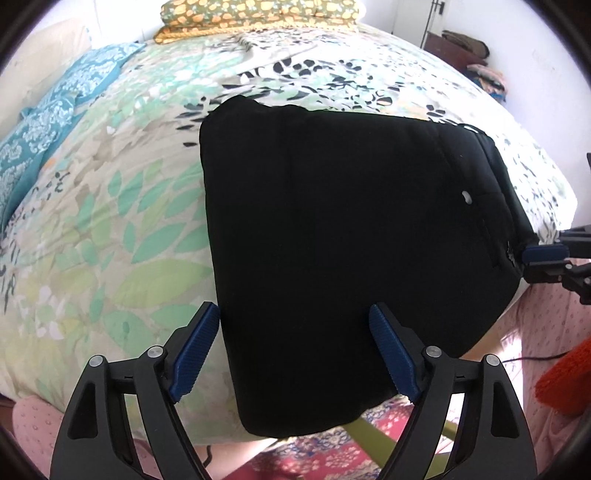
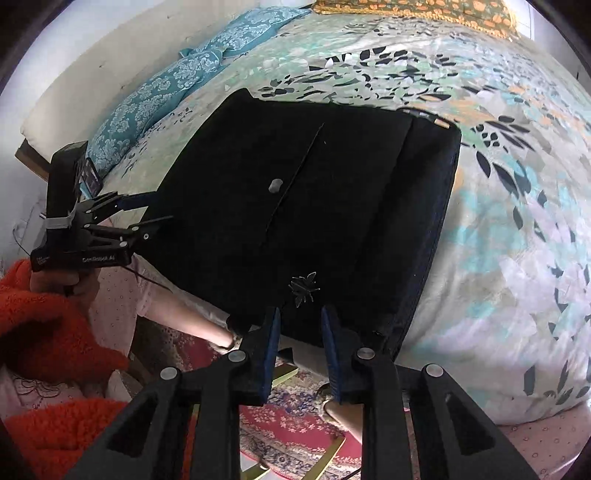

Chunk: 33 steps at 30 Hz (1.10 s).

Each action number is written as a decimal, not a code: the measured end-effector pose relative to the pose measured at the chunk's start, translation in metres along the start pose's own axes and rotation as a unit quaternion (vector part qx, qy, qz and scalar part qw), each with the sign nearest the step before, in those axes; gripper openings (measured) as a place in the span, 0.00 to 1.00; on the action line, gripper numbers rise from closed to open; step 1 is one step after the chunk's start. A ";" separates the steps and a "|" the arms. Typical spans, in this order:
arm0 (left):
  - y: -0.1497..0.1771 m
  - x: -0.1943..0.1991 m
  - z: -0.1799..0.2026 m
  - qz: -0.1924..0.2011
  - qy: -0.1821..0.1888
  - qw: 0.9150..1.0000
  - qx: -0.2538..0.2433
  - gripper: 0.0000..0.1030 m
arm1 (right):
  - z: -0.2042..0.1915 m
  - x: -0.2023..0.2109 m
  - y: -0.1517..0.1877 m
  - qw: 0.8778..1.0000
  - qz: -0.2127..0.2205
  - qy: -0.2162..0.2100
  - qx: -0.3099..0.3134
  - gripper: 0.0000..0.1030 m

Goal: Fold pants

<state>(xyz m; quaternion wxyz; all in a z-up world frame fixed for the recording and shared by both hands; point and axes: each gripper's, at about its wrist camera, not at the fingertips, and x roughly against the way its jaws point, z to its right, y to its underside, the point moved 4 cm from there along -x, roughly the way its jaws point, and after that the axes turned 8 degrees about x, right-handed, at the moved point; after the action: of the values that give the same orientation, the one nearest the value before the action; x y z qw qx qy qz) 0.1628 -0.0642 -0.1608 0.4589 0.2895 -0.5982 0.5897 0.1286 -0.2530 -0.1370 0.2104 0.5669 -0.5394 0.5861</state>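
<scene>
The black pants (image 1: 351, 229) lie folded into a thick rectangle on the floral bedspread (image 1: 110, 229), hanging a little over the near bed edge. My left gripper (image 1: 295, 317) is open, its blue pads (image 1: 197, 345) straddling the near left corner of the pants, holding nothing. In the right wrist view the pants (image 2: 332, 206) show a pocket slit and a button. My right gripper (image 2: 300, 321) is open with a narrow gap, its fingers at the near edge of the pants by the waistband. It appears at the right of the left wrist view (image 1: 543, 254).
A teal patterned pillow (image 1: 44, 122) lies along the left of the bed. A folded yellow-flowered blanket (image 1: 258, 14) sits at the far end. A red patterned rug (image 2: 295, 421) and a yellow-green frame are below the bed edge. An orange fuzzy sleeve (image 2: 44, 325) is at left.
</scene>
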 end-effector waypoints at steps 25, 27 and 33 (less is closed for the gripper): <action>-0.001 -0.004 -0.004 -0.001 -0.004 1.000 0.008 0.88 | 0.000 -0.011 -0.001 1.000 0.000 -0.008 0.001 0.29; -0.001 -0.003 -0.005 -0.001 -0.003 1.000 0.011 0.88 | -0.002 -0.009 -0.002 1.000 0.004 -0.012 0.003 0.34; 0.001 -0.005 -0.004 -0.004 0.003 1.000 0.009 0.88 | -0.006 0.020 -0.051 0.997 0.057 -0.047 0.012 0.35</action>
<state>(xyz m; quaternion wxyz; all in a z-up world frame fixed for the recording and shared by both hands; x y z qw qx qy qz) 0.1649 -0.0613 -0.1655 0.4604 0.2947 -0.5904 0.5938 0.1645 -0.2377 -0.0980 0.1443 0.5646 -0.5729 0.5763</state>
